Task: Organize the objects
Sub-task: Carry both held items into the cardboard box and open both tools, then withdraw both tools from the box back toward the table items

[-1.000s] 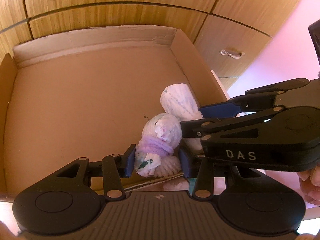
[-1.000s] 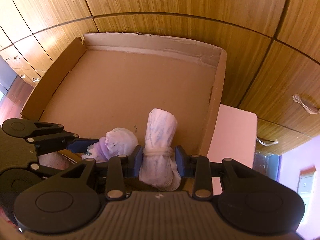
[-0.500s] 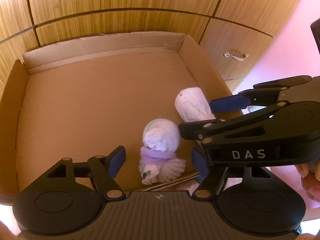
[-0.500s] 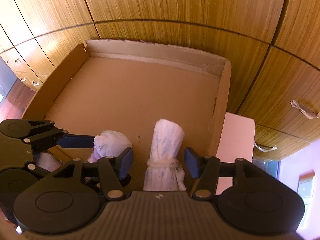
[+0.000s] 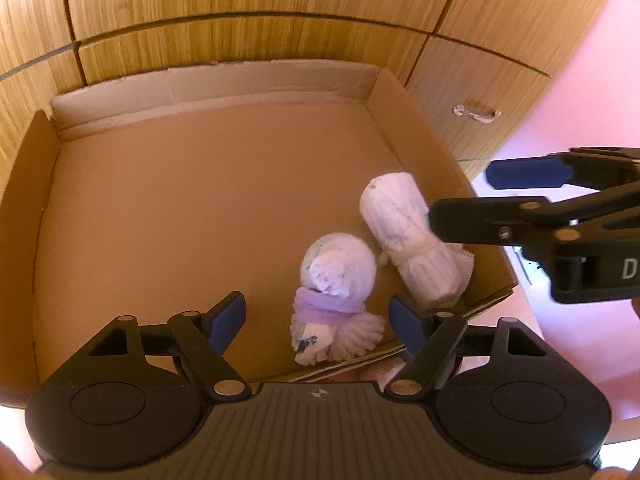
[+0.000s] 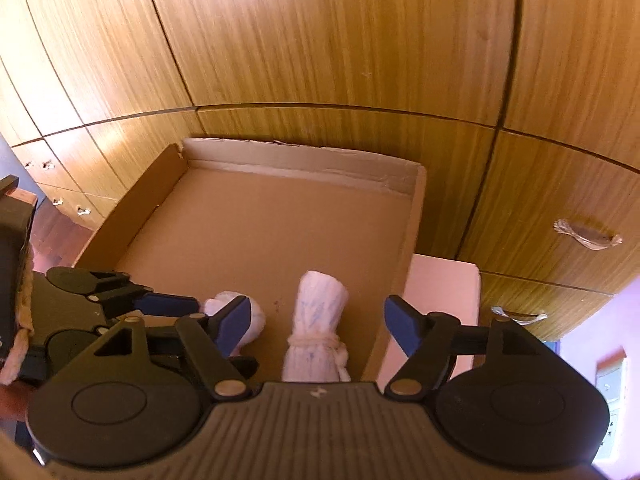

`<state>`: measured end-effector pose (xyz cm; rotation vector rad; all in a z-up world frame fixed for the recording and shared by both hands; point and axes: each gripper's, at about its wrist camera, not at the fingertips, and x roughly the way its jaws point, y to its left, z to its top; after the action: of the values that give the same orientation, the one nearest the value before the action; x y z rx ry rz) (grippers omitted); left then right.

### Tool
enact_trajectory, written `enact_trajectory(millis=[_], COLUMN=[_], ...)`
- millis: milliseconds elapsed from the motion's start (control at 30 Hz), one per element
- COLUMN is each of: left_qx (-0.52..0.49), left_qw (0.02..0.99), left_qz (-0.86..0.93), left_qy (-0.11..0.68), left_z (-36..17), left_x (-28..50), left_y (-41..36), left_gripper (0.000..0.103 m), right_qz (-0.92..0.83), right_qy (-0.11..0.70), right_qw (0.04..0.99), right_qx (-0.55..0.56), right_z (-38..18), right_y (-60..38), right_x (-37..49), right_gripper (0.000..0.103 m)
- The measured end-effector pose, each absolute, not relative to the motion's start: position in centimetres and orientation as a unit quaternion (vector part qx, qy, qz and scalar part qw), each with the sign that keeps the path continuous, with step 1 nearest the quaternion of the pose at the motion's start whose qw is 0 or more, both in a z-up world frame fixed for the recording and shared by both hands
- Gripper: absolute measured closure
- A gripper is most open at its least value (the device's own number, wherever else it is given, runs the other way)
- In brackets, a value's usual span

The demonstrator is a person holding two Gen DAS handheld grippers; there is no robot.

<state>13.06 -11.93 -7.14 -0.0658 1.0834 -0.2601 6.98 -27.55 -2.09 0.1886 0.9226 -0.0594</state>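
Observation:
Two rolled white cloth bundles lie in the near right corner of a shallow cardboard box (image 5: 160, 216). One bundle has a purple band (image 5: 334, 284); the other is tied with white string (image 5: 412, 240). My left gripper (image 5: 318, 318) is open, its blue pads either side of the purple-banded bundle, raised clear of it. My right gripper (image 6: 318, 320) is open above the string-tied bundle (image 6: 316, 332), not touching it. The box (image 6: 260, 220) and part of the purple-banded bundle (image 6: 236, 312) also show in the right wrist view.
Wooden cabinet doors (image 6: 320, 40) with metal handles (image 6: 586, 236) rise right behind the box. A pale pink surface (image 6: 440, 296) lies beside the box's right wall. The rest of the box floor holds nothing.
Both grippers opened and let go of their bundles, which now lie on the box floor. Both grippers then pulled up and back; the right one moved off to the right.

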Motion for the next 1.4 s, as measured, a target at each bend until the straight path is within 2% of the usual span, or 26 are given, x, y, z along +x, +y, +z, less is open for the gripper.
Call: enact_trajectory(millis=[200,333,633,933,1400], left_qx=[-0.040,-0.029,-0.025,-0.033,-0.045], left_qw=[0.852,0.860,0.863,0.868,0.870], left_qz=[-0.125,-0.125,-0.121,-0.113,-0.095], left_qy=[0.508,0.494,0.490,0.483,0.481], left_z=[-6.5,-5.3,-4.7,-3.9,-2.8], left_x=[12.6,11.8,10.9,10.6,9.7], left_y=[-11.4,-10.8,-9.8,-8.7,-6.9], left_gripper=[0.020,0.020,0.019,0.019,0.018], right_qz=[-0.034,-0.036,-0.050,-0.064,-0.066], right_qy=[0.434,0.428,0.458,0.474,0.466], right_qw=[0.896,0.898,0.884,0.872,0.876], right_qx=[0.095,0.092,0.084,0.103,0.107], right_z=[-1.6,-1.1,-2.5,-5.6,-5.5], right_y=[-27.6,-27.4,-27.5,-28.6,-29.1], right_x=[6.0,4.2,0.1,2.4,1.9], right_gripper=[0.031,0.027,0.022,0.022,0.022])
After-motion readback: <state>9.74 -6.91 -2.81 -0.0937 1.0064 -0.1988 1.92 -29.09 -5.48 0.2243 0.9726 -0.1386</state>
